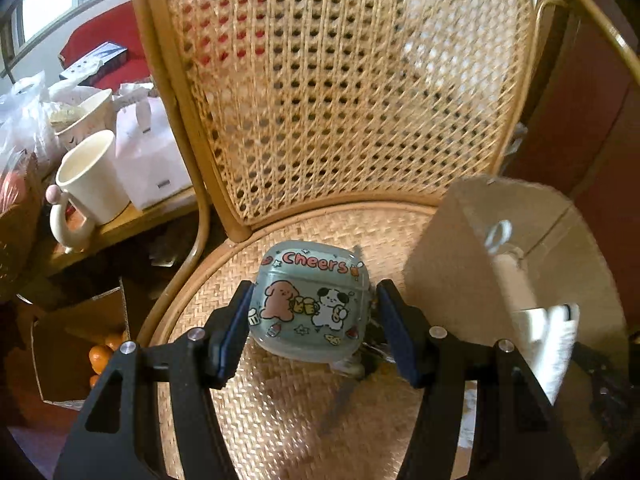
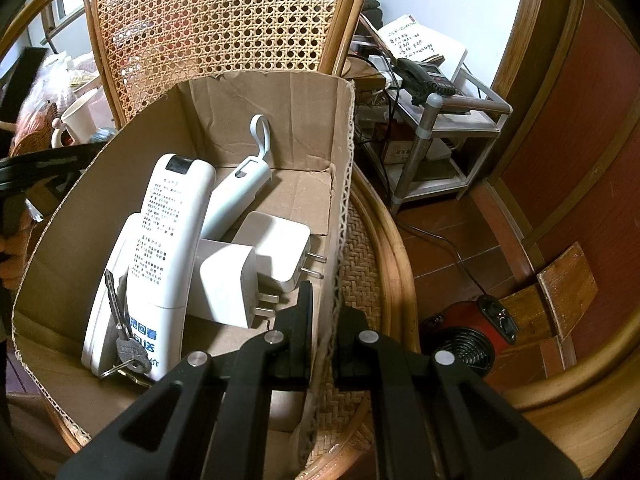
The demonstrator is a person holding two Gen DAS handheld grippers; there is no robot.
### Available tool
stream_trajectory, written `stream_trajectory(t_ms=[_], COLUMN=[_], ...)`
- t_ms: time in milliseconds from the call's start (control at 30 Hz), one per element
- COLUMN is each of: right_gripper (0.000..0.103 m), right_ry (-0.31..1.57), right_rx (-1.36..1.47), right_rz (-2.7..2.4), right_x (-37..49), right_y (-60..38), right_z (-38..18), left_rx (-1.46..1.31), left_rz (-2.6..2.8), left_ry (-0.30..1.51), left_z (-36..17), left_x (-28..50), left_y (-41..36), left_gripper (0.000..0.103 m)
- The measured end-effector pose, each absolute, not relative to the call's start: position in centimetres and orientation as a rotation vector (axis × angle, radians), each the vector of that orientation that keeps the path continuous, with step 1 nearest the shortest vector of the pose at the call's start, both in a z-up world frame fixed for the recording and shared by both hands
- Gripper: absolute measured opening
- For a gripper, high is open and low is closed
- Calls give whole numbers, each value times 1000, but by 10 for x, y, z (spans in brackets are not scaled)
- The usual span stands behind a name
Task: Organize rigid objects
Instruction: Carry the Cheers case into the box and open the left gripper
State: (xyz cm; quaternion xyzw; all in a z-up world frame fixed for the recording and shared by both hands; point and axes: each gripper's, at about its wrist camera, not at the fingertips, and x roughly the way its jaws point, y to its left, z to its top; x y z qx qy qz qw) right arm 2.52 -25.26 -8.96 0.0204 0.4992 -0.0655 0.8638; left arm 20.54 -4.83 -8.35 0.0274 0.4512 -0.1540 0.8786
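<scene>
- On the woven chair seat point(image 1: 280, 408), toward its middle, the left gripper point(image 1: 312, 316) holds a small earbud case point(image 1: 308, 300) printed with cartoon dogs and the word "Cheers"; both blue pads flank its sides and appear to press on them, jaws part-way wide to suit the case's breadth.
- Whether the case is clear of the seat cannot be told for certain; a dark shadow under it suggests that it is raised.
- Toward the seat's right edge stands the cardboard box point(image 1: 452, 248), just beside the held case. The judgement is that the box is the collecting place, so the case is probably bound for it.
- At the box's right wall point(image 2: 340, 184) the right gripper point(image 2: 323, 344) is clamped narrow on the cardboard, one finger inside and one outside. This grip most likely steadies the light box while the other hand loads it.
- Inside the box lie a white remote control point(image 2: 168, 236), a pale blue handled device point(image 2: 244, 184), two white plug adapters point(image 2: 276, 248), and a bunch of keys point(image 2: 124, 340) near the front wall.
- Free floor remains at the box's rear and front, enough for the case.
- Risk noted: the left wall stands between the case and the box floor, so the case needs lifting over it.
</scene>
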Motion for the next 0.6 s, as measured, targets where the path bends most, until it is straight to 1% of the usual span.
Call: stream_trajectory(t_ms=[100, 367, 600], right_gripper=[9, 9, 9], right_ry=[1047, 1046, 1046], right_rx=[43, 42, 42], right_rz=[-138, -137, -137], right_x=[24, 25, 25], right_y=[-253, -253, -253], right_z=[-89, -89, -89], left_rx=[23, 37, 2], left_rz=[-335, -310, -354], left_ry=[908, 792, 715], left_z=[-67, -26, 7], left_x=[194, 161, 137], left_y=[-40, -35, -48], left_gripper=[61, 61, 61])
